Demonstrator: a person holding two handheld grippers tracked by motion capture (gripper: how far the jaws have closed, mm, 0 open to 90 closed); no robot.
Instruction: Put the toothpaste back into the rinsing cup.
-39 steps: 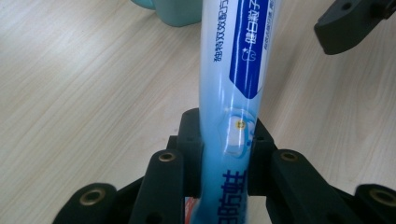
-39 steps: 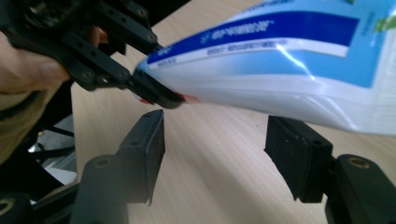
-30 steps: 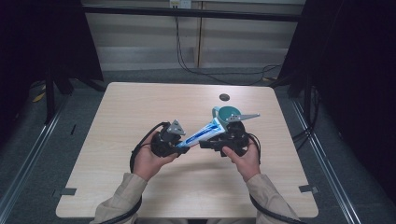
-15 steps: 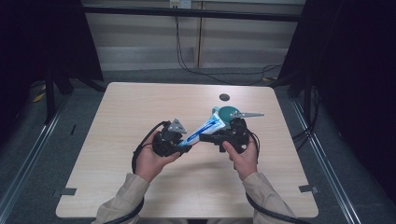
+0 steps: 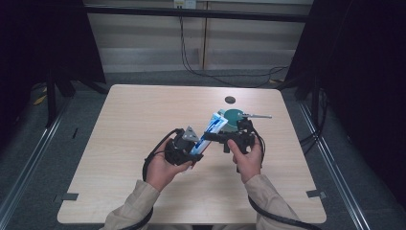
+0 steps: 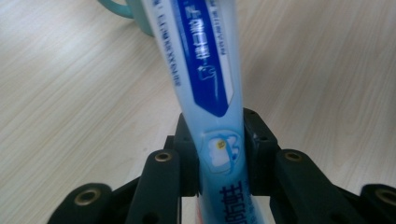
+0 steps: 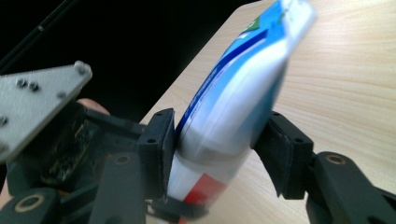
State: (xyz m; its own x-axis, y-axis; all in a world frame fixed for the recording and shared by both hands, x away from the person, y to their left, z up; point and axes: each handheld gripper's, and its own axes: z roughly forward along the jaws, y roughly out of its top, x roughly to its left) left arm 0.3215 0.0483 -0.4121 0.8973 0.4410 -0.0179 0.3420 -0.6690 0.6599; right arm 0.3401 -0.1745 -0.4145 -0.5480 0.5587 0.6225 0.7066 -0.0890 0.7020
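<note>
Clamping the lower body of a blue-and-white toothpaste tube (image 6: 205, 70), the left gripper (image 6: 219, 161) has both black pads pressed flat against the tube's sides. From there the tube's long axis runs straight out of that grip, up and away toward the far right of the table (image 5: 143, 110). Farther along the same tube sits the right gripper (image 7: 217, 149), its jaws set on either side of the wider part; whether they press or merely bracket it, the pictures do not settle. In the high view the tube (image 5: 210, 130) bridges the two tools above the tabletop, with the left gripper (image 5: 194, 147) at its near end and the right gripper (image 5: 225, 138) nearer the far end. A teal cup (image 5: 233, 116) stands just beyond.

Printing on the tube is white script on a dark blue band, too blurred to read, with a small tooth emblem and a red patch low down.
</note>
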